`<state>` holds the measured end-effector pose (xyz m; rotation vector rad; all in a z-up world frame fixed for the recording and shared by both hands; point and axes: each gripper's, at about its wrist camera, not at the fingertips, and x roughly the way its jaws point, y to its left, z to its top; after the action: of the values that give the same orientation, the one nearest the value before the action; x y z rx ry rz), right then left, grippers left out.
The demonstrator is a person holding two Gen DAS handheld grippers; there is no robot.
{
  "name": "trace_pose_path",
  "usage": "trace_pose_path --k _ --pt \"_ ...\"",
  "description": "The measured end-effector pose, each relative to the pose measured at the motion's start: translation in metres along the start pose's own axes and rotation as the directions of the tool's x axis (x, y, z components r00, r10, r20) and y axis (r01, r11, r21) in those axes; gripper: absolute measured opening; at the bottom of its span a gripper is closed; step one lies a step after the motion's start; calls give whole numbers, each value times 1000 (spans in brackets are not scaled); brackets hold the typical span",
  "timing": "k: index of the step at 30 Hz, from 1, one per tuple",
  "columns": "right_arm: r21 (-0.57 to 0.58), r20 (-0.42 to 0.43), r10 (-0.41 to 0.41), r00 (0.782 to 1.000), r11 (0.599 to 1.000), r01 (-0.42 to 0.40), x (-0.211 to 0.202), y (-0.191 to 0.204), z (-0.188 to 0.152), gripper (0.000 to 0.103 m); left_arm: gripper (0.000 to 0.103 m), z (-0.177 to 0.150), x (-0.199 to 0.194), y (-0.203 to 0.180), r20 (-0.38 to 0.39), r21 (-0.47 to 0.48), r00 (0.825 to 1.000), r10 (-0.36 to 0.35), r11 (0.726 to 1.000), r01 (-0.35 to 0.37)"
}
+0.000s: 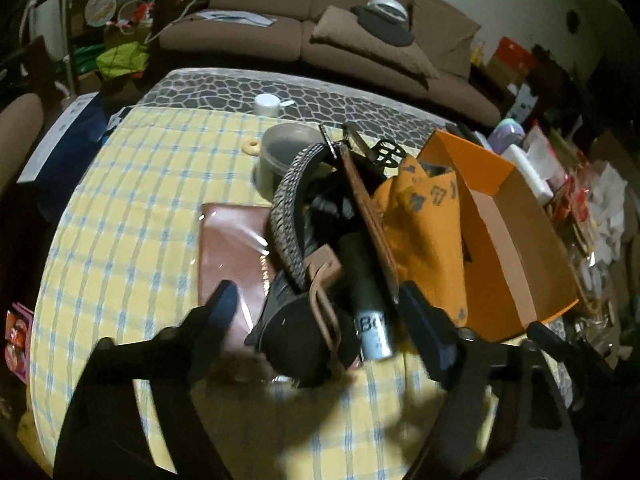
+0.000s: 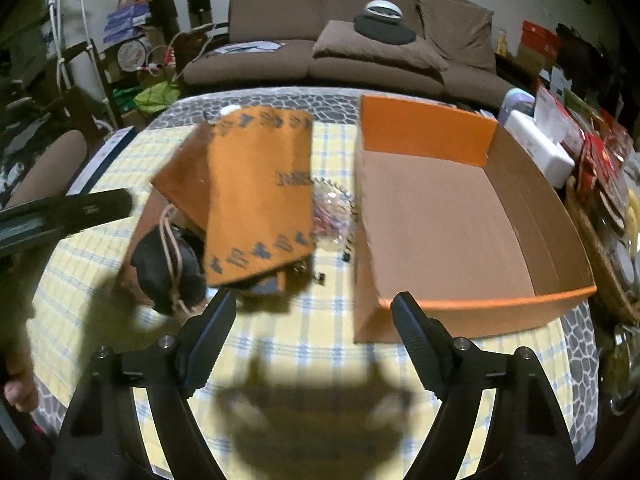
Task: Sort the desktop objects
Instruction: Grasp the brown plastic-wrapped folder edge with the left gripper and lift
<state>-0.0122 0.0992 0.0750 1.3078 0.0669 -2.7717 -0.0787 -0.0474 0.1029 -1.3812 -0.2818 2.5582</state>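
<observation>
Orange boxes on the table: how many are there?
1. The orange box stands open on the right of the checked cloth, beside the orange pouch. Others may be hidden.

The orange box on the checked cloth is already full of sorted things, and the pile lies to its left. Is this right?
Not quite. The orange box is empty: the right wrist view shows only its bare cardboard floor. The rest holds: it stands on the checked cloth, and the pile lies to its left.

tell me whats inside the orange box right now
The orange box shows only its bare brown cardboard floor; nothing lies in it. The near wall hides a thin strip of floor behind it. The orange cloth pouch lies outside, on the pile to its left.
</observation>
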Motion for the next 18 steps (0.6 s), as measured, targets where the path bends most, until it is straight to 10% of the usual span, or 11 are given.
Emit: trace_pose_path --k 4,14,18 --pt "-14 9 10 1000 1000 -10 4 5 8 82 73 9 16 1 -14 -23 1000 -27 999 26" --pt "-38 17 49 999 998 -49 9 17 11 82 11 13 40 3 -71 -100 987 -144 986 136" --pt "-34 10 67 998 997 -66 8 20 10 82 4 11 32 10 -53 -146 980 -190 973 180"
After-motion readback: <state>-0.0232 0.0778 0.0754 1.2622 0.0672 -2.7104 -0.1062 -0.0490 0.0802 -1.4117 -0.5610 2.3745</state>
